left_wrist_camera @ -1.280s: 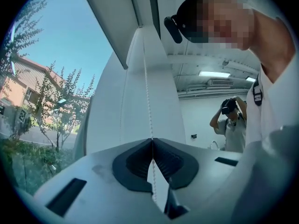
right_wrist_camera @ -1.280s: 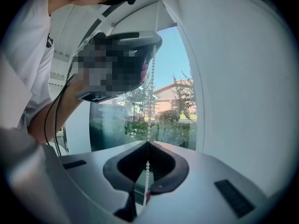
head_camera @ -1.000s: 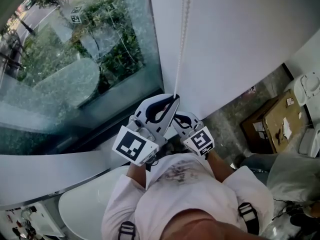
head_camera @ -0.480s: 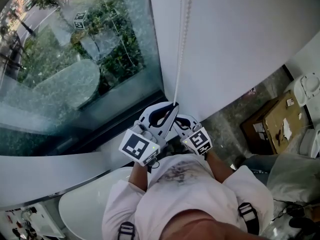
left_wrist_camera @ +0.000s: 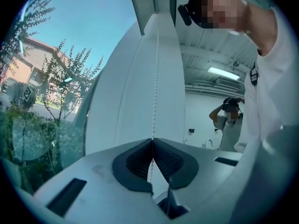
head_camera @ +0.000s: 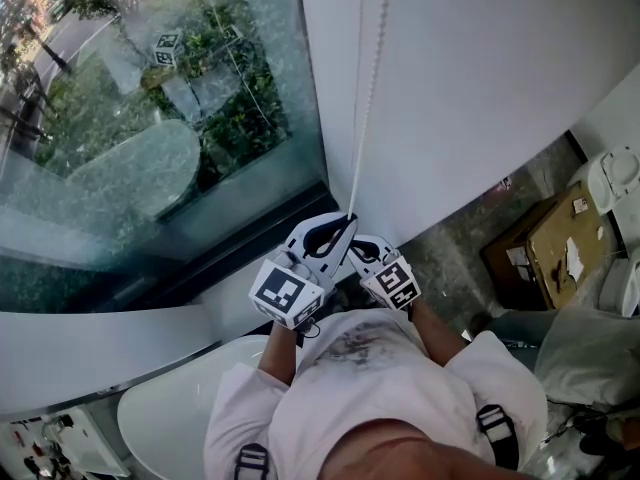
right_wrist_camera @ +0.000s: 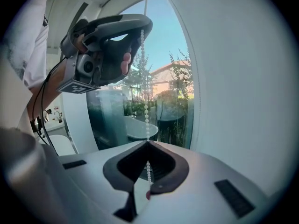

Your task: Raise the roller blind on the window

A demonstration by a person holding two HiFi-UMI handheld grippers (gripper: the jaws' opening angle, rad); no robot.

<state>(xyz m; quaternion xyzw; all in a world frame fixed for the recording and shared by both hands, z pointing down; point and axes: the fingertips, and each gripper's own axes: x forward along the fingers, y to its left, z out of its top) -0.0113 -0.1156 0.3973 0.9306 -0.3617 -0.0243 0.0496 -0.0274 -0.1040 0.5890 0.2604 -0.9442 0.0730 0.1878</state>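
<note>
A white bead chain point(head_camera: 362, 88) hangs along the edge of the white wall panel point(head_camera: 480, 88) beside the window glass point(head_camera: 150, 128). My left gripper point(head_camera: 345, 220) is shut on the bead chain point(left_wrist_camera: 155, 78), which runs straight up from its closed jaws. Just below and to the right, my right gripper point(head_camera: 358, 243) is also shut on the bead chain point(right_wrist_camera: 146, 101). In the right gripper view the left gripper point(right_wrist_camera: 141, 29) sits higher on the same chain. The blind fabric itself does not show clearly.
A dark window sill point(head_camera: 240, 248) runs under the glass. A white rounded tabletop point(head_camera: 170, 408) lies at the lower left. A cardboard box point(head_camera: 560, 243) stands on the floor to the right. Another person point(left_wrist_camera: 229, 122) stands in the room behind.
Both grippers have come down and a little right toward the person's body, still shut on the chain. The left gripper's marker cube has shifted right.
</note>
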